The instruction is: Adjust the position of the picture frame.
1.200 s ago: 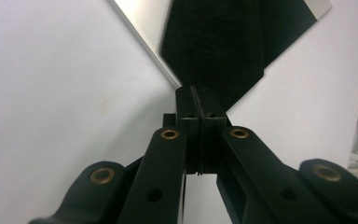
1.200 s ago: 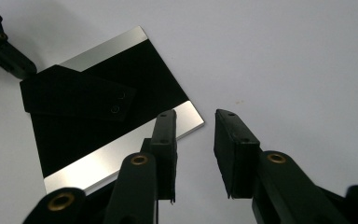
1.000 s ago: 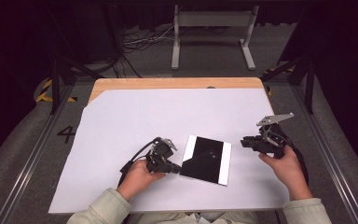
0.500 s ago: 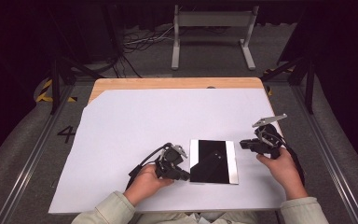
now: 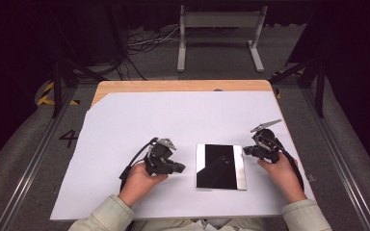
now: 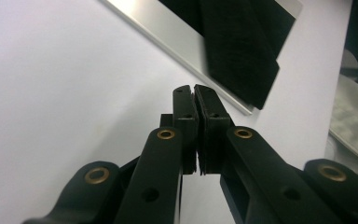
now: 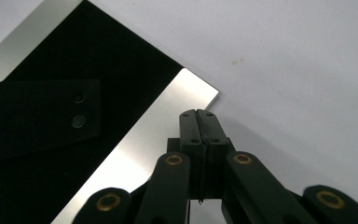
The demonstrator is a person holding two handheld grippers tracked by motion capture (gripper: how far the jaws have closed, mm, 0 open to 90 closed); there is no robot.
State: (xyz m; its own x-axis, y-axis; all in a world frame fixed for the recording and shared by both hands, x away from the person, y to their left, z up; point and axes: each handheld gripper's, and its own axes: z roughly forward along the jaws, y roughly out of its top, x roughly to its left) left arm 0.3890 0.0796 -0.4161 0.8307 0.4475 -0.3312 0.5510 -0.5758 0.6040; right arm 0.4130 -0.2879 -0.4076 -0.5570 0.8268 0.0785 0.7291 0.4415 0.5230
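A flat rectangular plate [image 5: 220, 166], glossy black in the middle with silver strips along two sides, lies on the white table sheet [image 5: 183, 125] near the front edge. My left gripper [image 5: 179, 168] rests just left of the plate, jaws shut and empty, tips a short way from the silver edge [image 6: 182, 51]. My right gripper [image 5: 246, 151] sits at the plate's far right corner, also shut with nothing between its jaws. In the right gripper view its tips [image 7: 198, 113] hover over the silver strip [image 7: 135, 154] close to that corner.
The white sheet covers a wooden tabletop [image 5: 173, 85] whose bare strip shows at the back. A metal stand [image 5: 219, 33] and cables sit on the floor behind the table. Rails [image 5: 29, 159] run along both sides.
The plate has turned from a slant to square with the table and shifted slightly right. My left gripper followed it rightward; the right gripper dropped a little toward the plate's corner.
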